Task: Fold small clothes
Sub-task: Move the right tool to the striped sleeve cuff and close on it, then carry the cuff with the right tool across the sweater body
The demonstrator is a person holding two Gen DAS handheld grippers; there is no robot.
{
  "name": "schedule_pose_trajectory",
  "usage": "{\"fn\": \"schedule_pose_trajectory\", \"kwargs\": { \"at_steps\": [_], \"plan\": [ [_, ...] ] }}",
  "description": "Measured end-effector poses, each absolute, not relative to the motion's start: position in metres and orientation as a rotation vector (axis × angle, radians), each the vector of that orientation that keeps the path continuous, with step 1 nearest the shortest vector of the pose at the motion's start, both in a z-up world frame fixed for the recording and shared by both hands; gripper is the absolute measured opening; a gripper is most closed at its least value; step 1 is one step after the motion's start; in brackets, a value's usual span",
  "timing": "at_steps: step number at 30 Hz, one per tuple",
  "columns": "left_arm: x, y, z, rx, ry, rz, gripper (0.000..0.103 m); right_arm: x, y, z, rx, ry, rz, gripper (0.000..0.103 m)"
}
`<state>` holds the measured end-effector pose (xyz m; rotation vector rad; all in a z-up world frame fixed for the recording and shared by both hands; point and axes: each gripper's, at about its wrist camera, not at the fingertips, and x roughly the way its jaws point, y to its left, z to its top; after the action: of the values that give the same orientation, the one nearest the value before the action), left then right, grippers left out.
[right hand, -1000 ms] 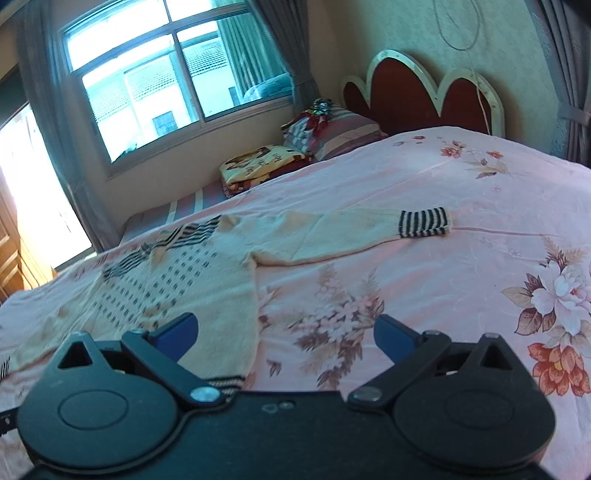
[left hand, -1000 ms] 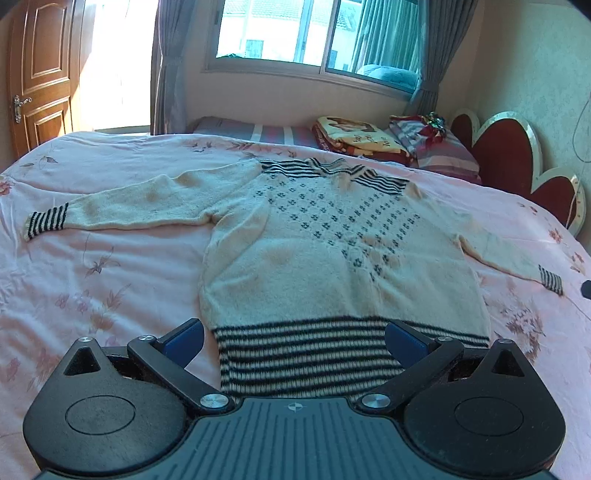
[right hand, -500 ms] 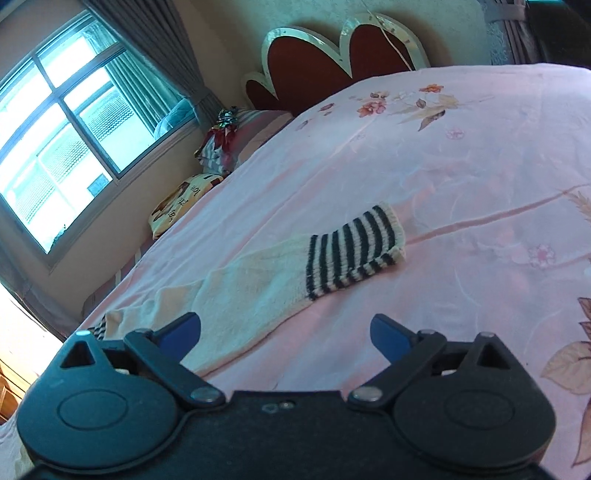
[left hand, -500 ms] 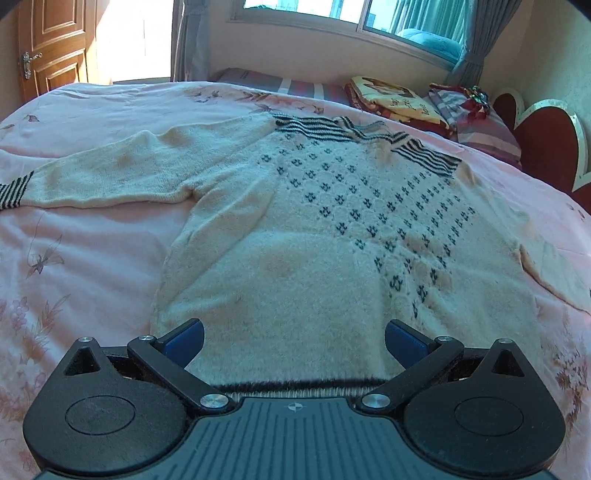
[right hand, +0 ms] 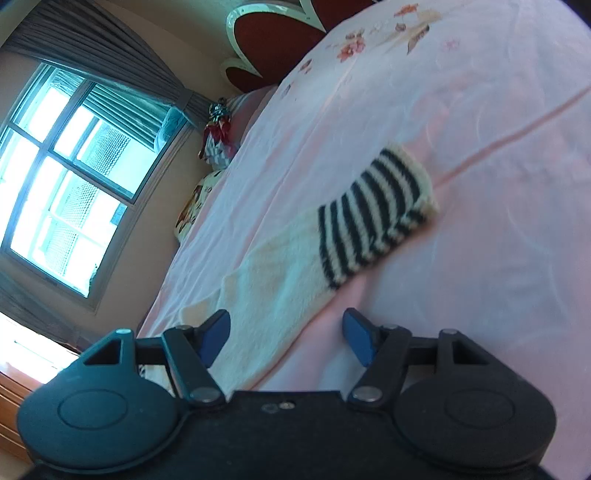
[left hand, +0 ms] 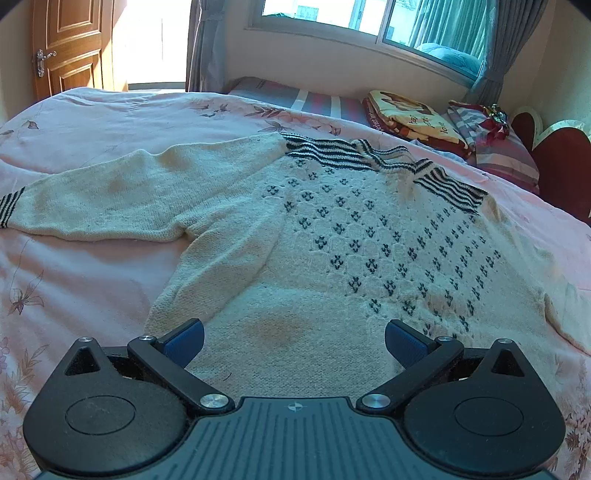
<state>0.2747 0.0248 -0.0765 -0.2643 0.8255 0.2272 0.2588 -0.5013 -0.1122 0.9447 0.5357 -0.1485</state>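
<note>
Sweater (left hand: 332, 236) is lying flat mid-frame on the bed (left hand: 92, 122); left gripper (left hand: 294, 338) is hovering wide open, right gripper (right hand: 286, 334) is gaping too, near the striped cuff (right hand: 373, 218).

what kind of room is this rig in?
A home bedroom, most likely. A sweater lies spread on a bed with a pink floral sheet and a scalloped red headboard. Folded blankets sit under a curtained window, and a wooden door stands nearby.

Black hand-held gripper (left hand: 294, 339) with blue finger pads (left hand: 184, 339), silver pivot screws, ribbed grey body.
</note>
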Motion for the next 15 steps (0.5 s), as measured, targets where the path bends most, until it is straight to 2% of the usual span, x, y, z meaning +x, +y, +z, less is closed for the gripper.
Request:
{"fn": "schedule_pose_trajectory", "kwargs": {
  "at_steps": [3, 5, 7, 10, 15],
  "plan": [
    [0.276, 0.026, -0.077, -0.257, 0.816, 0.262, 0.103, 0.271, -0.506, -0.115, 0.962, 0.508, -0.154, 0.063],
    [0.277, 0.028, -0.076, -0.250, 0.797, 0.299, 0.103, 0.283, -0.519, -0.117, 1.011, 0.503, -0.171, 0.049],
    [0.278, 0.034, -0.075, -0.262, 0.795, 0.330, 0.103, 0.290, -0.530, -0.120, 1.039, 0.503, -0.195, 0.024],
    [0.280, 0.045, -0.079, -0.300, 0.822, 0.340, 0.103, 0.291, -0.538, -0.124, 1.013, 0.511, -0.219, 0.004],
    [0.281, 0.066, -0.094, -0.362, 0.895, 0.272, 0.103, 0.306, -0.504, -0.101, 0.772, 0.538, -0.193, 0.007]
  ]
}}
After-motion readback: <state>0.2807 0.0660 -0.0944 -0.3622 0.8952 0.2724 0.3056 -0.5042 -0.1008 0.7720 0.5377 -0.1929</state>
